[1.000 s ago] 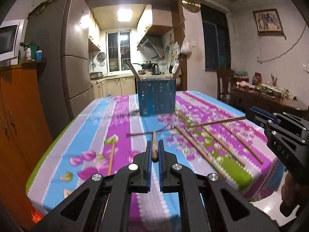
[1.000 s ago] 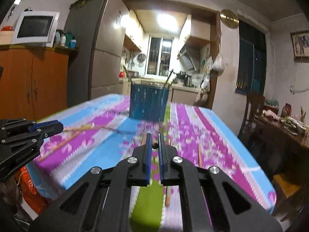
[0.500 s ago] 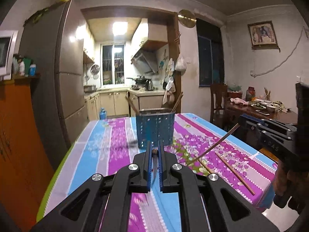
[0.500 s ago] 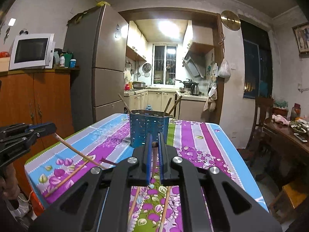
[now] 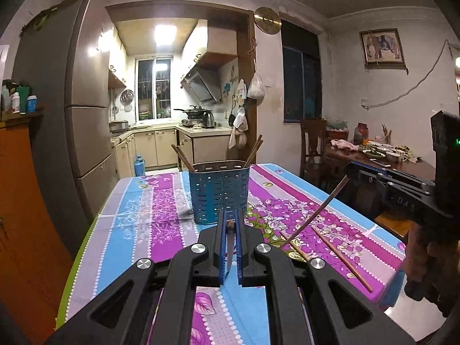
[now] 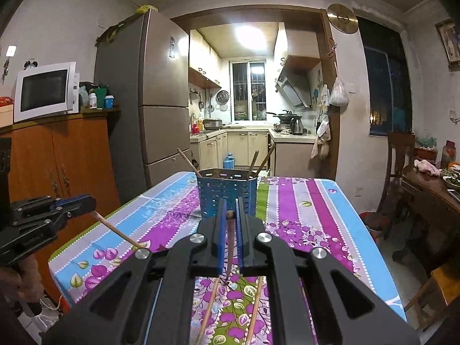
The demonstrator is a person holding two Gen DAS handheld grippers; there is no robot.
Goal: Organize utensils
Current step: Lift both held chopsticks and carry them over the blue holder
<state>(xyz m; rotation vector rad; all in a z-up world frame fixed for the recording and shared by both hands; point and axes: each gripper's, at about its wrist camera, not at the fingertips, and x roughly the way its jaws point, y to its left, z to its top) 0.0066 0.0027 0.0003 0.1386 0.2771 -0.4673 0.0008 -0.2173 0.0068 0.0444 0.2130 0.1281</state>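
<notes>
We've lifted both grippers, left [image 5: 230, 224] and right [image 6: 230, 215], each clenching a chopstick, above the surface toward the holder [image 5: 218, 191]

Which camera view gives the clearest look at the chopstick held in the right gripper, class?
The left wrist view: there the right gripper is seen from the side, so its chopstick shows along its length, slanting down toward the table. The right wrist view shows that chopstick only end-on, mostly hidden between the jaws.
</notes>
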